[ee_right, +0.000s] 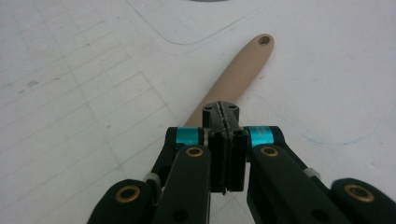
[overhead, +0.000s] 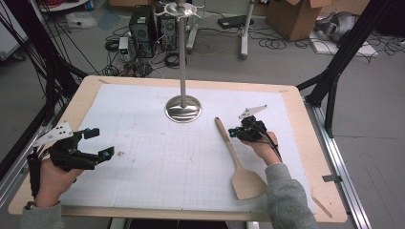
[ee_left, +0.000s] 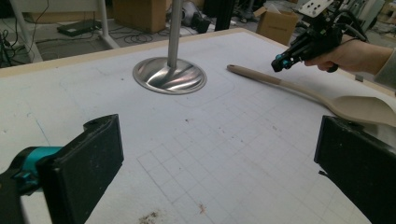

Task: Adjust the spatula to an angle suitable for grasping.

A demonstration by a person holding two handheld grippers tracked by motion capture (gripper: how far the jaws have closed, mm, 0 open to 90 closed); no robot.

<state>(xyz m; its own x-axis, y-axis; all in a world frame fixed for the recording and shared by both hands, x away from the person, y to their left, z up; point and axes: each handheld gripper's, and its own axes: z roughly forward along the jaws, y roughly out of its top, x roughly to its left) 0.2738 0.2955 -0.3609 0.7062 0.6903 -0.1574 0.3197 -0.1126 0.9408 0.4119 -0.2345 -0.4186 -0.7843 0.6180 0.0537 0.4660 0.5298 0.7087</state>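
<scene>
White gridded mat (overhead: 157, 157), right gripper (overhead: 232, 132) clenched empty over wooden spatula (overhead: 237, 161), left gripper (overhead: 99, 143) released.

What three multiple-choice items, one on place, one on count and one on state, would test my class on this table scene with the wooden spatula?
1. Where does the wooden spatula lie?
A. On the white mat, right of the metal stand's base
B. Hanging from the stand
C. On the floor

2. How many wooden spatulas are on the table?
A. Three
B. One
C. Two

3. How do the jaws of the right gripper stand?
A. Wide apart
B. Clamped on the stand's pole
C. Shut together, with nothing between them

Answers:
1 A: the high view shows it flat on the white mat, to the right of the metal stand.
2 B: a single spatula lies there.
3 C: the right gripper view shows the pads pressed together above the spatula's handle, while the left gripper stands open.
</scene>
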